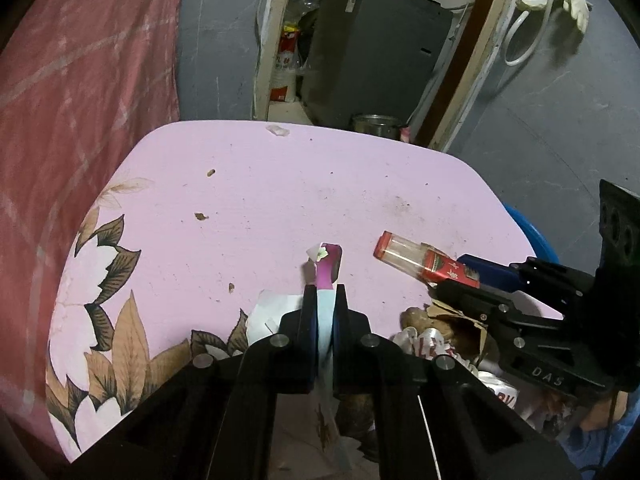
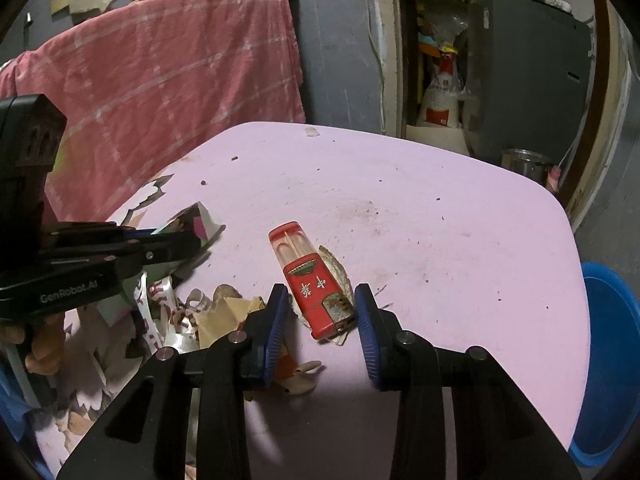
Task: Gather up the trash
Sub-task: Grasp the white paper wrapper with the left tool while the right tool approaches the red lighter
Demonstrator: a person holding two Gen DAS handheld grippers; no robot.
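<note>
Now the left gripper [image 1: 325, 292] has its jaws pinched together on a folded paper wrapper [image 1: 326, 268], magenta and pale blue, held just above the pink table [image 1: 280, 184]. Beside it the right gripper [image 2: 322, 312] stands with jaws apart, one on each side of a red-and-clear cigarette lighter [image 2: 308, 276] lying flat on the table. Crumpled paper scraps [image 2: 224, 312] are heaped near the table's front edge, and a blue basin [image 2: 608, 360] sits beyond its right side.
</note>
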